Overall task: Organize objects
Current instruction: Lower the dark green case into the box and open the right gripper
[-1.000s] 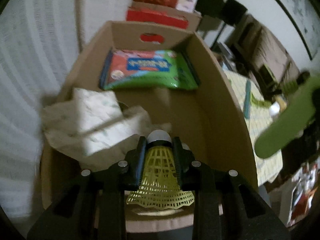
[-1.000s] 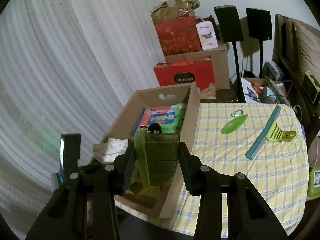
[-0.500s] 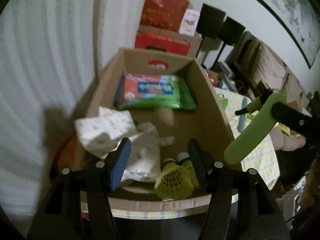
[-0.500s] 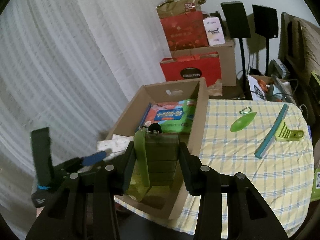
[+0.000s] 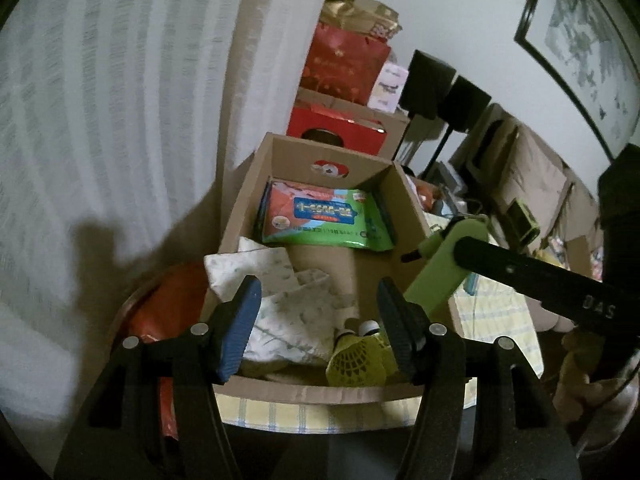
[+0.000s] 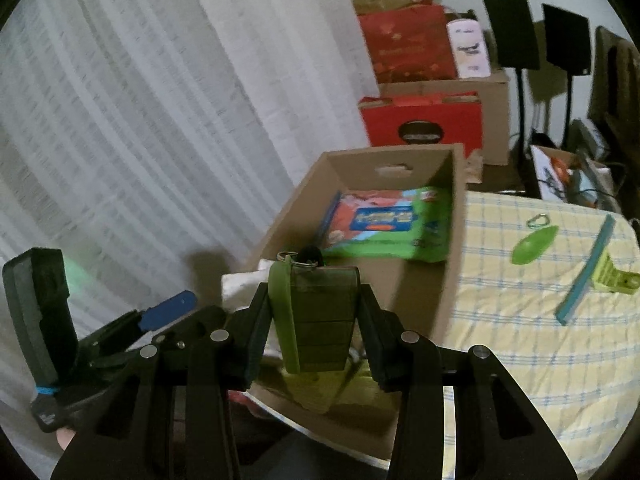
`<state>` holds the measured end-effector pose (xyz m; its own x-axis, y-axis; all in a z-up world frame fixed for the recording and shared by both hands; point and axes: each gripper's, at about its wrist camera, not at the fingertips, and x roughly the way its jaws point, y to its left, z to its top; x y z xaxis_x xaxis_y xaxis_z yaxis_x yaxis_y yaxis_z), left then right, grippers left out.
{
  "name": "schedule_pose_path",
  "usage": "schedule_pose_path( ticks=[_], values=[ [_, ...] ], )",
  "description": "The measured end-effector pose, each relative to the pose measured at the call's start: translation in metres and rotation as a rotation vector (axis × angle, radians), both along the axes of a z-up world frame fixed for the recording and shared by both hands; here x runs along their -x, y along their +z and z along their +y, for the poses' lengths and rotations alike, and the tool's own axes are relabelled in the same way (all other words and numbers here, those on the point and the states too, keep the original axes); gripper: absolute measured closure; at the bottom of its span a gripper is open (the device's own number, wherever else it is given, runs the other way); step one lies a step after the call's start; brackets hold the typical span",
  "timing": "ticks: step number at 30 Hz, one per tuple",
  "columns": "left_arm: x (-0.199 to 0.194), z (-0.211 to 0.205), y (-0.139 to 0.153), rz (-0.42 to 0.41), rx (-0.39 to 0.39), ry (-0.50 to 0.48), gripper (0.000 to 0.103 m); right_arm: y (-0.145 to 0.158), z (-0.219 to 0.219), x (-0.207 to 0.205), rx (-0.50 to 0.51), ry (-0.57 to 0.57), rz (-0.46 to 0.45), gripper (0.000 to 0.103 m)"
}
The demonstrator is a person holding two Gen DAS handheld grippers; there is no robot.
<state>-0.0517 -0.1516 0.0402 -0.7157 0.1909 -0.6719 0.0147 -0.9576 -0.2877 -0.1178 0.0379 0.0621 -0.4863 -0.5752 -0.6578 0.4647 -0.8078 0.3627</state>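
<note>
My left gripper (image 5: 318, 296) stands open and empty above the near end of the cardboard box (image 5: 404, 216). Two yellow shuttlecocks (image 5: 356, 356) lie in the box's near right corner, below the right finger. Also in the box are a white patterned packet (image 5: 288, 308) and a green and red snack packet (image 5: 324, 216) at the far end. My right gripper (image 6: 314, 296) is shut on a dark green case (image 6: 316, 316) with a key ring, held over the near end of the box (image 6: 448, 280). The same case (image 5: 444, 272) shows at the box's right wall.
The box stands on a table with a yellow checked cloth (image 6: 520, 340). On the cloth lie a green spoon-shaped item (image 6: 534, 244) and a teal squeegee (image 6: 588, 272). Red bags (image 6: 420, 120) and speakers stand behind. A white curtain (image 6: 160, 120) hangs to the left.
The left gripper opened and let go of a yellow shuttlecock, which now lies in the box, then drew back and up. The right gripper carried the green case nearer over the box.
</note>
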Motion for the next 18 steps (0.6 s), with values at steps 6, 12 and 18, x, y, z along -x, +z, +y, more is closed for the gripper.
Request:
schedule_pose_path(
  ticks=[6,12,18],
  values=[
    [-0.01,-0.019,-0.007,-0.005,-0.017,0.04,0.046,-0.017,-0.032,0.015,0.055,0.062,-0.1,0.06],
    [-0.018,-0.026,-0.017,-0.017,-0.001,0.055,0.046,-0.047,-0.064,0.033,0.039,0.101,-0.199,0.06],
    [-0.015,-0.027,-0.026,-0.035,0.017,0.059,0.046,-0.067,-0.076,0.041,0.004,0.094,-0.224,0.06]
  ],
)
